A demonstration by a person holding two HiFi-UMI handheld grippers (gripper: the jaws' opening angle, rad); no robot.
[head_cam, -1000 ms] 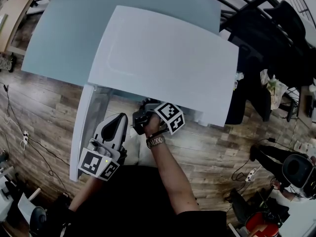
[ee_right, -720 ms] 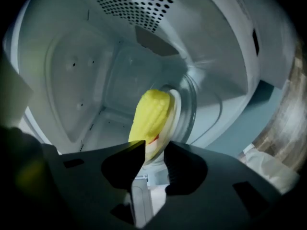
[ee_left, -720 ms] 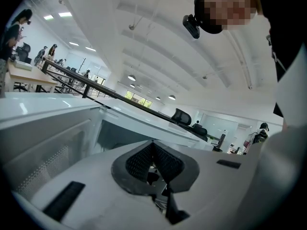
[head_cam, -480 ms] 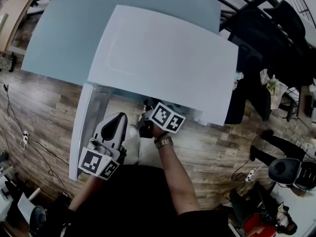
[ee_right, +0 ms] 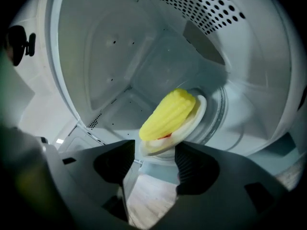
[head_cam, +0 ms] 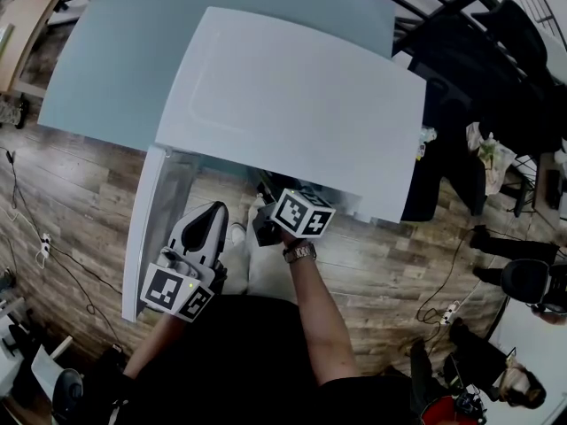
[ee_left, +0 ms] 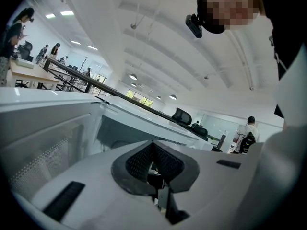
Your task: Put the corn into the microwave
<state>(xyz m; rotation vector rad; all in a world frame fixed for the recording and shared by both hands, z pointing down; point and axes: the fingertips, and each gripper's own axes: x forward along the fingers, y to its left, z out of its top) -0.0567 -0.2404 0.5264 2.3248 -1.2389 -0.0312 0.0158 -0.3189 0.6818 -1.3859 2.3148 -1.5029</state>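
The microwave (head_cam: 292,104) stands on the table (head_cam: 106,51), at its near edge. Its door (head_cam: 143,237) hangs open on the left side, out over the floor (head_cam: 62,202). Inside, the corn (ee_right: 170,114) lies on a plate (ee_right: 200,108), and the plate rests on the turntable (ee_right: 221,104). The right gripper (ee_right: 154,147) is at the opening, just before the plate. Its jaws have just been opening and stand apart, with the near rim of the plate between them. The left gripper (head_cam: 211,212) is to its left, just beside the door.
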